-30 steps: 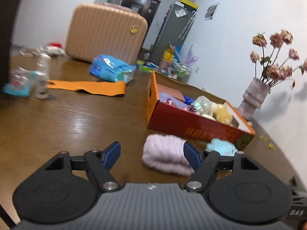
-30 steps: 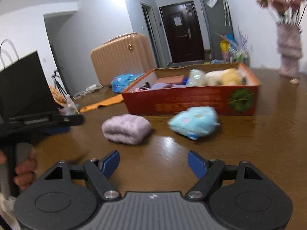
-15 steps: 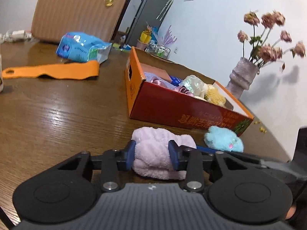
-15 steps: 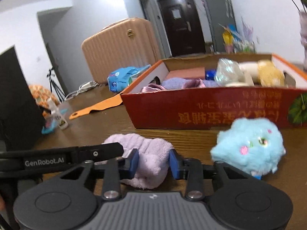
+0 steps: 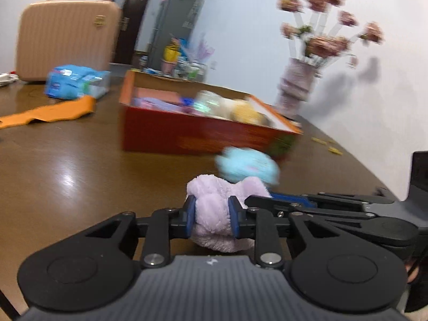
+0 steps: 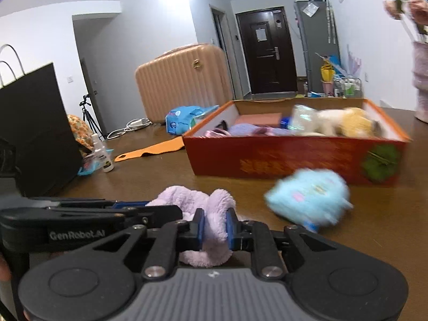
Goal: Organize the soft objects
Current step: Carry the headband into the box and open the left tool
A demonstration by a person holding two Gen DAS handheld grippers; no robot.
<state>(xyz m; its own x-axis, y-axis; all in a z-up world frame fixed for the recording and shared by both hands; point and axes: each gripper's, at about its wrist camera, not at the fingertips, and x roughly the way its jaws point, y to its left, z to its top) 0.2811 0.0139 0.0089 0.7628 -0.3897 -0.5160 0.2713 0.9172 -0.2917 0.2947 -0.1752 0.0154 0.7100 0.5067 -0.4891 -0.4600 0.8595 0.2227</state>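
Take the red cardboard box as your landmark: it sits open on the wooden table, already holding plush pieces and folded cloth, so it is probably where the soft things are meant to go. Just in front of its long side, toward you, lies the blue plush toy, loose on the wood and untouched. Beside that toy, a little farther from the box, is the lilac fleece cloth, and you have both tools on it.

Your left gripper has just been closing and now pinches one bunched end of the cloth between its blue pads. Your right gripper has also just been closing, squeezing a thin fold at the other end, its pads nearly together.

Expect the cloth to be very light, floppy and highly compressible: it should sag between your two holds and cannot be harmed by pressure. Its pile looks grippy rather than slick. A thin fold can slide out, so hold deep in the bunched bulk, not at an edge.
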